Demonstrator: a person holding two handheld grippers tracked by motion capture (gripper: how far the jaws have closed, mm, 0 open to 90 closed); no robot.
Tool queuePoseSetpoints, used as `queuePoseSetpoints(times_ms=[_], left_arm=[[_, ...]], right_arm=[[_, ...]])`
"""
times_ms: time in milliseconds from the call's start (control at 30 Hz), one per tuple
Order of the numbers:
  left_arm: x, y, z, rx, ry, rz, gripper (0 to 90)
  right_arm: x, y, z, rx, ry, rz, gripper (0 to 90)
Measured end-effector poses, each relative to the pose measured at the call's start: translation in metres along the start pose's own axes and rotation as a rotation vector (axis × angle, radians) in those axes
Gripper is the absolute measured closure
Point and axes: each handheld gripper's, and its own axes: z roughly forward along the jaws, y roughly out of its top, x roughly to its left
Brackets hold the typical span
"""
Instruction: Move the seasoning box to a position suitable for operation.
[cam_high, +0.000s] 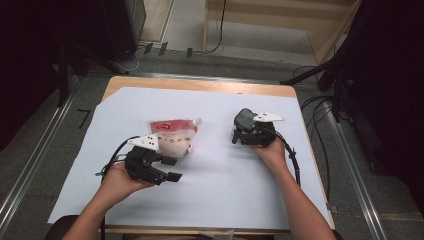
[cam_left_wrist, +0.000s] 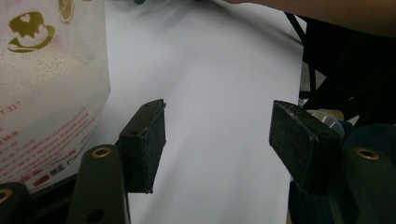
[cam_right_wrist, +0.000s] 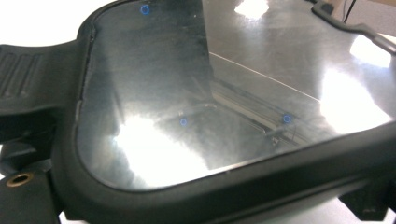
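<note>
A red-and-white printed pouch (cam_high: 173, 135) lies flat on the white sheet (cam_high: 215, 185), left of centre. My left gripper (cam_high: 172, 169) rests just in front of it, pointing right, jaws open and empty. In the left gripper view the pouch (cam_left_wrist: 46, 93) lies outside the left pad (cam_left_wrist: 147, 144), with bare sheet between the pads. My right gripper (cam_high: 242, 131) sits right of centre, and a dark rounded object (cam_high: 245, 119) is at its tip. Seen close, it is a shiny plate with a thick black rim (cam_right_wrist: 224, 93) lying across the jaws, which appear clamped on it.
The sheet covers most of a wooden table (cam_high: 200, 84). Cables (cam_high: 295, 160) trail from both grippers along the forearms. Floor, a metal rail (cam_high: 35, 155) and dark stands surround the table, and a wooden frame (cam_high: 280, 20) stands behind.
</note>
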Motion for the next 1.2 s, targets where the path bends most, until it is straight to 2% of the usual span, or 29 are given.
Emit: queuePoseSetpoints(times_ms=[167,267,467,767,967,1100,1200], left_arm=[[0.0,0.001,0.001,0.001,-0.003,0.001,37.3],[0.0,0.001,0.001,0.0,-0.004,0.0,37.3],[0.001,0.001,0.002,0.006,-0.003,0.008,37.4],[0.001,0.002,0.005,0.008,-0.007,0.003,37.4],[0.001,0.002,0.005,0.009,-0.005,0.003,37.4],[0.001,0.002,0.006,0.006,-0.005,0.003,37.4],[0.002,0.003,0.006,0.012,-0.011,0.002,37.4]], right_arm=[[0.002,0.0,0.0,0.002,-0.014,-0.009,10.1],[0.005,0.0,-0.002,0.002,0.005,-0.019,15.2],[0.009,0.0,-0.002,-0.001,-0.015,-0.03,15.3],[0.014,0.0,0.002,-0.021,-0.052,0.033,13.7],[0.018,0.004,0.009,-0.057,-0.088,0.057,13.0],[0.023,0.006,0.01,-0.051,-0.118,0.055,14.0],[0.024,0.005,0.009,-0.052,-0.124,0.053,14.3]])
